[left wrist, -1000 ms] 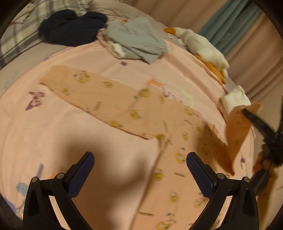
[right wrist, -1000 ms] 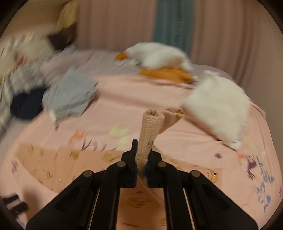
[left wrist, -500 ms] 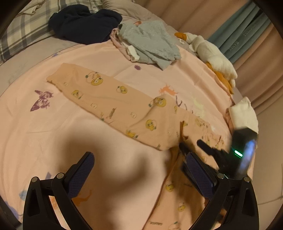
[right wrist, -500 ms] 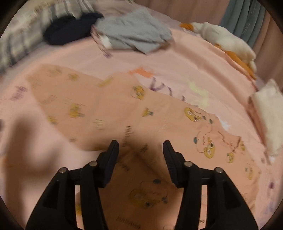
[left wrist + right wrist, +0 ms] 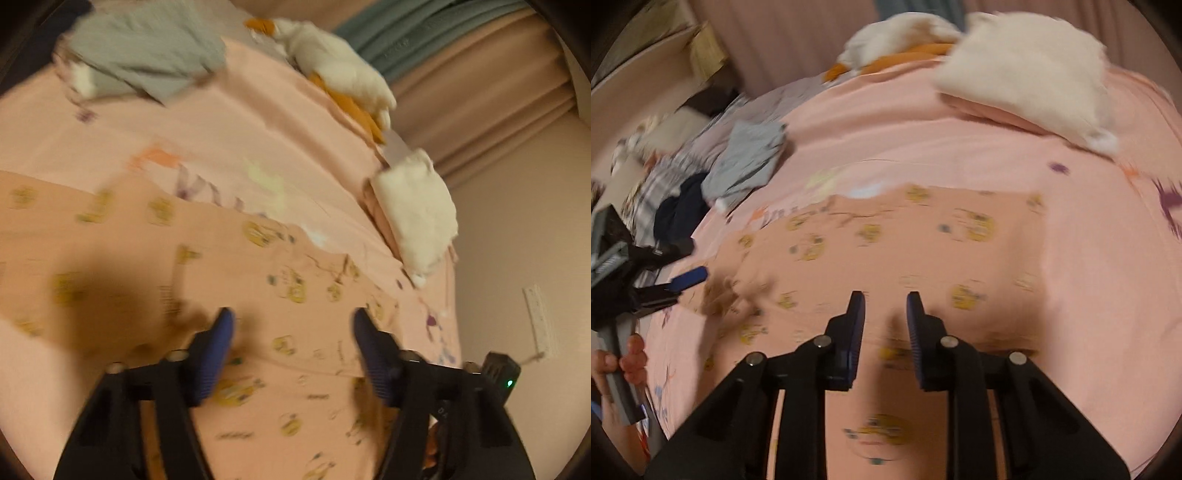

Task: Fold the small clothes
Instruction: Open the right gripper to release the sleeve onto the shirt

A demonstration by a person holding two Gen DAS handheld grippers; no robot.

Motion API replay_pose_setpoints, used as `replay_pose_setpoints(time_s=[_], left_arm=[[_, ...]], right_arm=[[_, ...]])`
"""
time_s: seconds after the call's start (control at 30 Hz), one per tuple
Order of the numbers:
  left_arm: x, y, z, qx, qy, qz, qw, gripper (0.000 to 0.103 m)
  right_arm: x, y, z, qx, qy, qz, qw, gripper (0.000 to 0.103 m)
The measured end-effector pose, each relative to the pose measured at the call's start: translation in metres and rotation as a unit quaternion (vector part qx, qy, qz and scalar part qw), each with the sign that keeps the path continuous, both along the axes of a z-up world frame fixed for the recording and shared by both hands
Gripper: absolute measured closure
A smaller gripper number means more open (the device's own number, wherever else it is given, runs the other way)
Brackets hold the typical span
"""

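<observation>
Small peach pyjama trousers [image 5: 229,266] with yellow cartoon prints lie spread flat on the pink bed sheet [image 5: 240,122]; they also fill the middle of the right wrist view [image 5: 923,243]. My left gripper [image 5: 293,332] is open and empty, low over the trousers. My right gripper [image 5: 885,314] is open with a narrower gap, empty, just above the same cloth. The left gripper also shows at the left edge of the right wrist view [image 5: 683,282], held by a hand.
A folded white and pink pile [image 5: 417,218] lies near the bed's right edge. A grey garment [image 5: 147,62] and a dark one [image 5: 681,210] lie further back. A white and orange plush toy [image 5: 340,70] lies by the curtains [image 5: 461,74].
My right gripper let go of the trouser edge it held up a second ago and opened. Both grippers have moved over the trousers, and the left one has narrowed its gap.
</observation>
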State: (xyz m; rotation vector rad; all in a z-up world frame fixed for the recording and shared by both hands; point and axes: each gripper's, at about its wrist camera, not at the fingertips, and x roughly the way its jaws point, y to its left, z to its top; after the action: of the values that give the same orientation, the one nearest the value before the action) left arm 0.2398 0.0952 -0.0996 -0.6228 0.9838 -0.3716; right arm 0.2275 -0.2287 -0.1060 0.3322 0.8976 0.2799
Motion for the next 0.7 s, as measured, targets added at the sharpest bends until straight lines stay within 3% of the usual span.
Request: replay_pose_setpoints(time_s=[0.1,0.2,0.3,0.4,0.47,0.53,0.6,0.7], left_arm=[[0.017,-0.010,-0.025,0.000,0.024,0.005,0.9997,0.055],[0.020,-0.007,-0.048,0.045,0.052,0.036,0.9970,0.057],[0.016,0.013,-0.065,0.025,0.064,0.052,0.9963,0.078],[0.010,0.028,-0.062,-0.009,0.066,0.054,0.9963,0.077],[0.002,0.040,-0.051,-0.011,0.057,0.058,0.9966,0.069],[-0.009,0.056,-0.040,-0.016,0.040,0.075,0.9962,0.043],[-0.027,0.085,-0.031,-0.024,0.025,0.110,0.9933,0.030],[-0.048,0.135,-0.025,-0.025,0.016,0.165,0.9859,0.029]], right_arm=[[0.003,-0.014,-0.016,0.025,0.017,-0.023,0.999,0.080],[0.003,-0.021,-0.032,0.029,0.039,-0.039,0.998,0.080],[-0.005,-0.028,-0.043,0.026,0.055,-0.046,0.997,0.083],[-0.014,-0.038,-0.042,0.042,0.053,-0.049,0.996,0.077],[-0.022,-0.038,-0.033,0.051,0.042,-0.048,0.997,0.077],[-0.031,-0.033,-0.022,0.057,0.028,-0.041,0.997,0.074],[-0.040,-0.026,-0.014,0.056,0.018,-0.030,0.998,0.067],[-0.050,-0.013,-0.003,0.061,0.006,-0.011,0.998,0.066]])
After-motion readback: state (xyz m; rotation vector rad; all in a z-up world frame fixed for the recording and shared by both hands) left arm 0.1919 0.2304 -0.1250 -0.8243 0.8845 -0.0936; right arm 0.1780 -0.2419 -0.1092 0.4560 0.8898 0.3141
